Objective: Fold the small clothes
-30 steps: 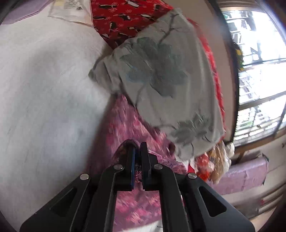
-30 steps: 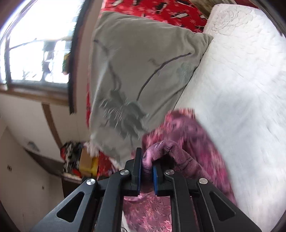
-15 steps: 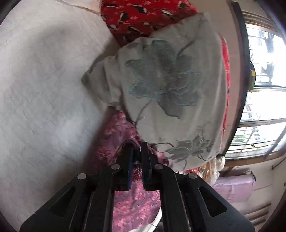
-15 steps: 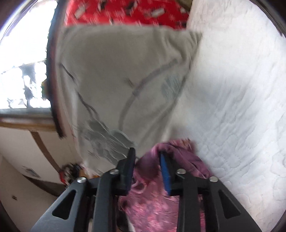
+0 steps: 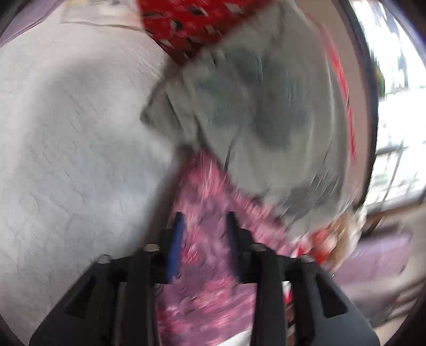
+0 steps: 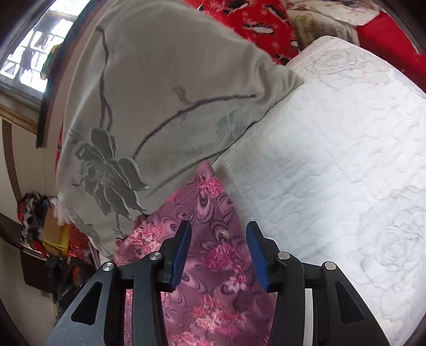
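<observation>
A pink and purple floral garment (image 6: 210, 255) lies flat on the white quilted bed (image 6: 332, 159), its far end tucked under a grey flowered pillow (image 6: 159, 101). My right gripper (image 6: 218, 226) is open just above the garment, holding nothing. In the left wrist view, which is blurred, the same garment (image 5: 210, 202) lies below my left gripper (image 5: 205, 215), which is open with cloth showing between its fingers but not gripped. The grey pillow (image 5: 266, 111) sits just beyond it.
A red patterned cloth (image 6: 255, 24) lies behind the pillow. The white quilt (image 5: 74, 138) spreads to the left in the left wrist view. A window (image 5: 399, 93) and a cluttered shelf (image 6: 45, 234) stand beside the bed.
Both grippers were shut on the garment and have opened, the right one first. The garment has dropped and now lies flat on the bed.
</observation>
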Tool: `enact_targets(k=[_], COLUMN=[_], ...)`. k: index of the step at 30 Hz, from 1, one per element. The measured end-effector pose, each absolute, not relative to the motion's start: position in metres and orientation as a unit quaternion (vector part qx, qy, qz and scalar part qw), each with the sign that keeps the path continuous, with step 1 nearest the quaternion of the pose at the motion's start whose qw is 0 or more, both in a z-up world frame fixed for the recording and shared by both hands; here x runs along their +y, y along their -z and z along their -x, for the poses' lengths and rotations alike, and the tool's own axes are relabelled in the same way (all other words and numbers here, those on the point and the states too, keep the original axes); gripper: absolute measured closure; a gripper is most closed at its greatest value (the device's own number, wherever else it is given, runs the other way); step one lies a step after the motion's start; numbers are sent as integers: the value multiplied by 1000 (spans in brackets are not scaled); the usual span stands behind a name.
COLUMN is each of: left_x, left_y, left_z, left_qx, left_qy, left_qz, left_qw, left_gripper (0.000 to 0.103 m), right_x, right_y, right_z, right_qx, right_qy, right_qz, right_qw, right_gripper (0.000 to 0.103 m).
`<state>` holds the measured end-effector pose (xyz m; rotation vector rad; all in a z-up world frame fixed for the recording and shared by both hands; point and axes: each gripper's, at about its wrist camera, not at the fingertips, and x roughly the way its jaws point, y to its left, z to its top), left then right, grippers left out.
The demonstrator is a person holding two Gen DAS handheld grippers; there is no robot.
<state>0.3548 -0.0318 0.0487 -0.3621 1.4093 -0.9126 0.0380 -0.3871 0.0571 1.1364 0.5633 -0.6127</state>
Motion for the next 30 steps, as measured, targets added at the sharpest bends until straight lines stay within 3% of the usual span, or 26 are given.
enact_targets(k=[3, 5, 6, 9, 12, 13, 17, 20, 21, 24, 29, 30], left_x=[-50, -60, -63, -66, -63, -58, -41, -33, -34, -41, -25, -20], left_y=[-37, -30, -27, -22, -27, -31, -60, -59, -53, -25, -47, -48], left_z=[-333, -323, -319, -315, -315, -315, -286, -256, -250, -235, -216, -214], left_qx=[622, 613, 608, 595, 599, 597, 551, 542, 547, 564, 556, 557], left_qy=[411, 402, 398, 391, 379, 374, 400, 420, 417, 393, 404, 405], left_qz=[90, 43, 27, 13, 18, 20, 0, -12, -21, -68, -76, -70], left_qw=[660, 679, 686, 702, 705, 709, 732, 727, 726, 723, 722, 721], left_gripper=[62, 62, 62, 62, 64, 64, 63, 55, 53, 53, 53, 53], right_x=[-386, -382, -379, -378, -388, -389, -361, -328, -319, -301, -292, -292], right_y=[-48, -58, -65, -76, -49, -42, -71, -82, -76, -40, -63, -66], right_z=[-53, -59, -58, -53, -64, -66, -48, -38, -38, -53, -12, 3], right_qx=[269, 250, 238, 205, 288, 309, 259, 235, 254, 353, 309, 301], right_qy=[276, 259, 257, 276, 320, 327, 336, 272, 256, 262, 277, 293], right_qz=[-522, -497, -483, -463, -460, -464, -436, -428, -425, -403, -429, -430], right_qw=[761, 790, 803, 817, 776, 763, 794, 830, 830, 803, 802, 799], right_gripper=[51, 86, 99, 99, 98, 92, 84, 83, 78, 77, 76, 70])
